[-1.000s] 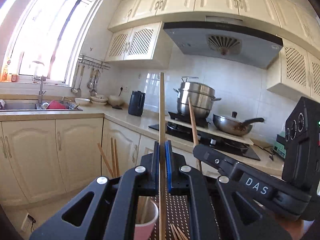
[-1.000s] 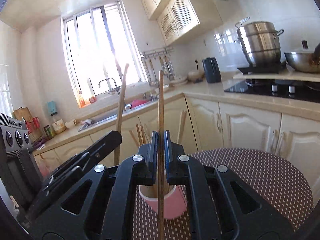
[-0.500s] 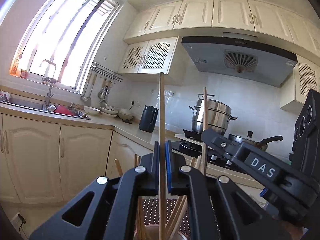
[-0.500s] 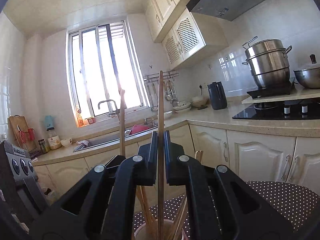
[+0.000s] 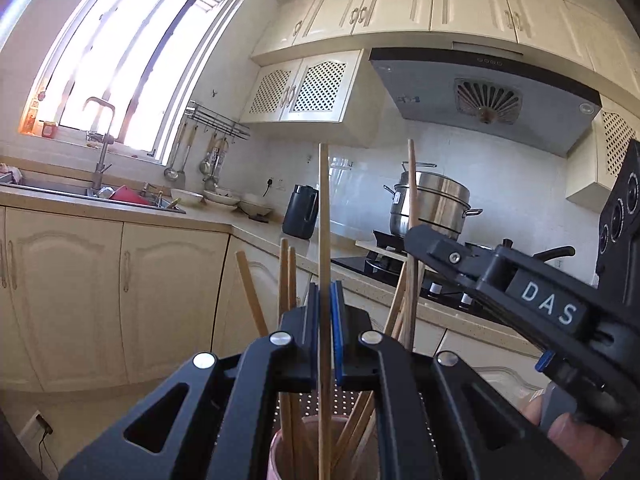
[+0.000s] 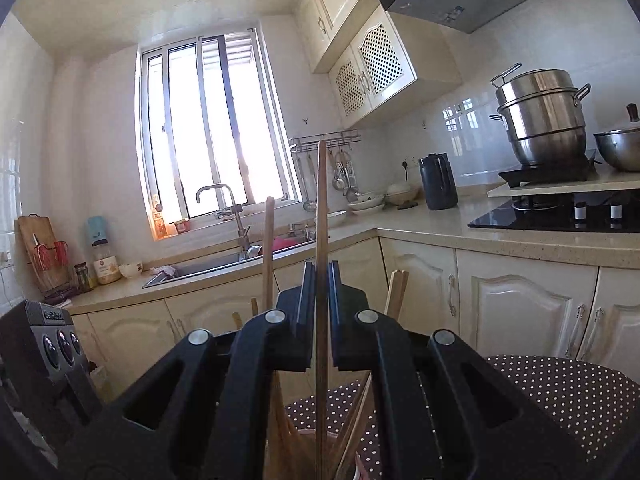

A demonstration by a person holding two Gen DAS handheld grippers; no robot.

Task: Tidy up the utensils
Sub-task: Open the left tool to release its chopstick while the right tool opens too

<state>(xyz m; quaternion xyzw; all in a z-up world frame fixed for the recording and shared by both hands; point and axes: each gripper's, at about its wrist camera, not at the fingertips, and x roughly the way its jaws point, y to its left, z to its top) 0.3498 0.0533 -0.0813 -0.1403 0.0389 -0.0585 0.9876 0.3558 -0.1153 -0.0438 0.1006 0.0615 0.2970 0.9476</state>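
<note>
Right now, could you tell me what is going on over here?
A person is putting chopsticks away with two handheld tongs. The left tongs pinch one upright chopstick, its lower end inside the pink cup among others. The right tongs grip a second chopstick over the same cup.

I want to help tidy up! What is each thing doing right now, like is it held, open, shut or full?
left hand-held gripper: shut on a chopstick
right hand-held gripper: shut on its own chopstick
pink cup: upright, holding several chopsticks
cabinet doors: shut
steamer pot: on the stove, lidded
</note>
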